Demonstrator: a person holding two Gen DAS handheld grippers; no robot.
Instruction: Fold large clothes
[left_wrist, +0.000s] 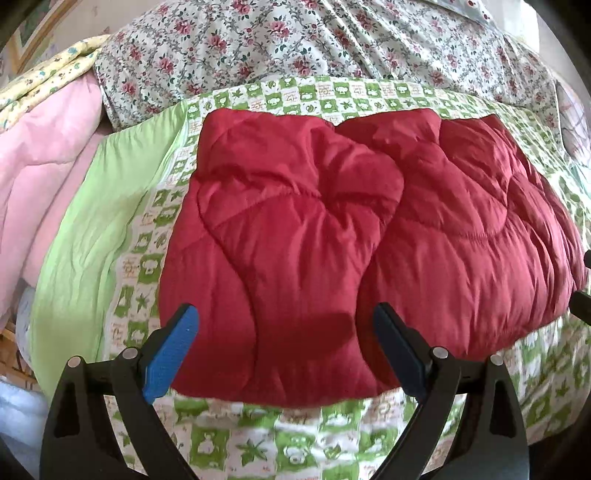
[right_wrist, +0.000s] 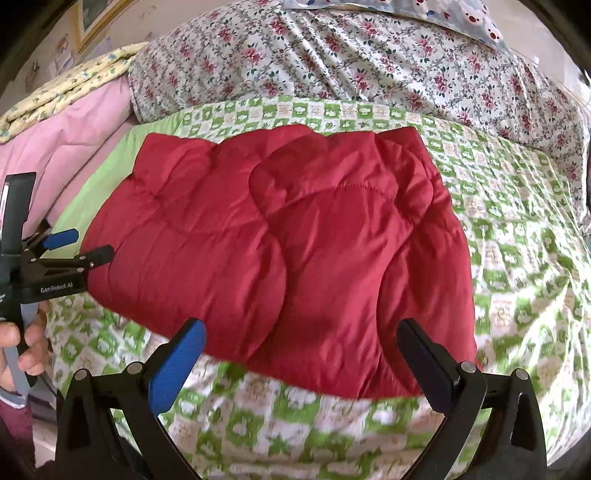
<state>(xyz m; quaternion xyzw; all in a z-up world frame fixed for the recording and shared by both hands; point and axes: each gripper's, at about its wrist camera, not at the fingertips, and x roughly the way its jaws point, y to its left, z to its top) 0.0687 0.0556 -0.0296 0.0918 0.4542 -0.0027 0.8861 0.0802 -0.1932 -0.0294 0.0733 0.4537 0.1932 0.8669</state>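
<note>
**Fold Stage: Red Quilted Jacket on Bed**

Position of garment: red quilted jacket (left_wrist: 332, 236) flat on the green checked bedsheet (left_wrist: 236, 443), both side panels already folded inward and overlapping along a central seam line. Near hem closest to both cameras.

State of tongs: left tongs (left_wrist: 286, 354) spread wide, empty, poised just over the near-left part of the hem. Right tongs (right_wrist: 301, 360) likewise spread wide, empty, just over the near-right part of the hem. No fabric between the jaws of either tool. Left tool also visible at the left border of the right wrist view, beside the jacket's left edge, held by a hand (right_wrist: 22, 350).

Recommended execution of the likely next step, a fold of the hem toward the collar:
- Lower each pair to the hem, one near each corner, evenly spaced.
- Catch all padded layers, not the top layer alone; thick fill likely to slip from a shallow bite.
- Avoid pinching the bedsheet beneath.
- Lift both sides level and carry forward together to prevent skew.

Edges and clearance: open sheet beyond the far edge before the floral quilt (left_wrist: 295, 40). Pink blanket (left_wrist: 44, 177) stacked at left, well apart. Ample sheet free at right.
</note>
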